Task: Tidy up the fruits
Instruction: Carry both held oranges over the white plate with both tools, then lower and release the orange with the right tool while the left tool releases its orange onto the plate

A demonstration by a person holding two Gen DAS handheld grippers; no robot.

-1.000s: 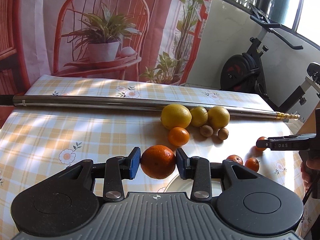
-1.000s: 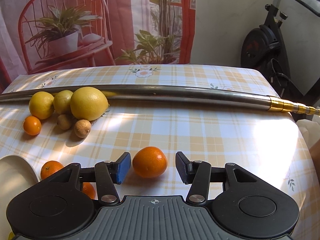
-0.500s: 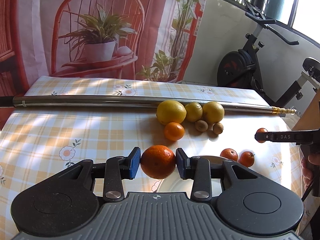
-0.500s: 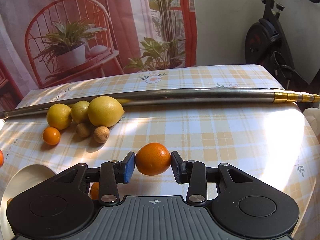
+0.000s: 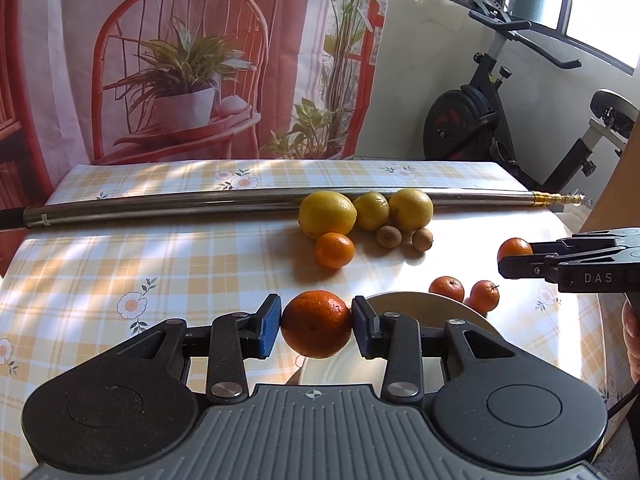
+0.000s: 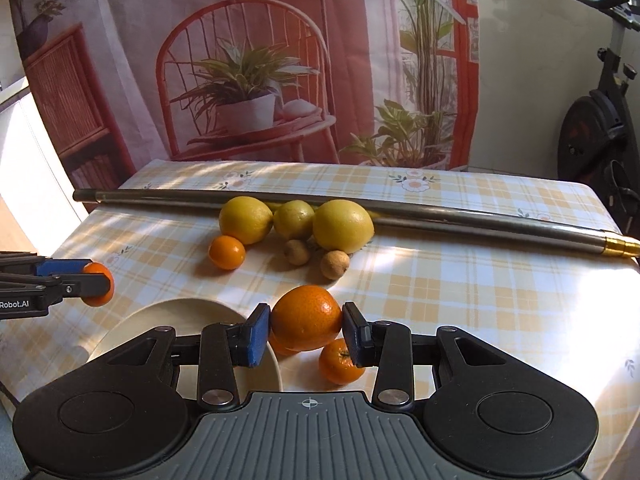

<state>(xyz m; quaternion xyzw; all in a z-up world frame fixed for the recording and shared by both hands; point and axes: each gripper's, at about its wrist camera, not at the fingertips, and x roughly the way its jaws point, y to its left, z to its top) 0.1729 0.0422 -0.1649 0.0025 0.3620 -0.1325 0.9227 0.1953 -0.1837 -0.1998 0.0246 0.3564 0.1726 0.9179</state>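
My left gripper is shut on a dark orange, held above the table beside a cream plate. My right gripper is shut on a brighter orange, lifted near the plate's right rim. In the left wrist view the right gripper shows at the far right with its orange. Two small oranges lie by the plate. Three lemons, one small orange and two brown fruits sit further back.
A long metal pole lies across the checked tablecloth behind the lemons. A small orange sits on the table below my right gripper. An exercise bike stands past the table's far right corner. A printed curtain hangs behind.
My right gripper has shut on the orange, lifted it and carried it left toward the plate. My left gripper has risen slightly, still holding its orange.
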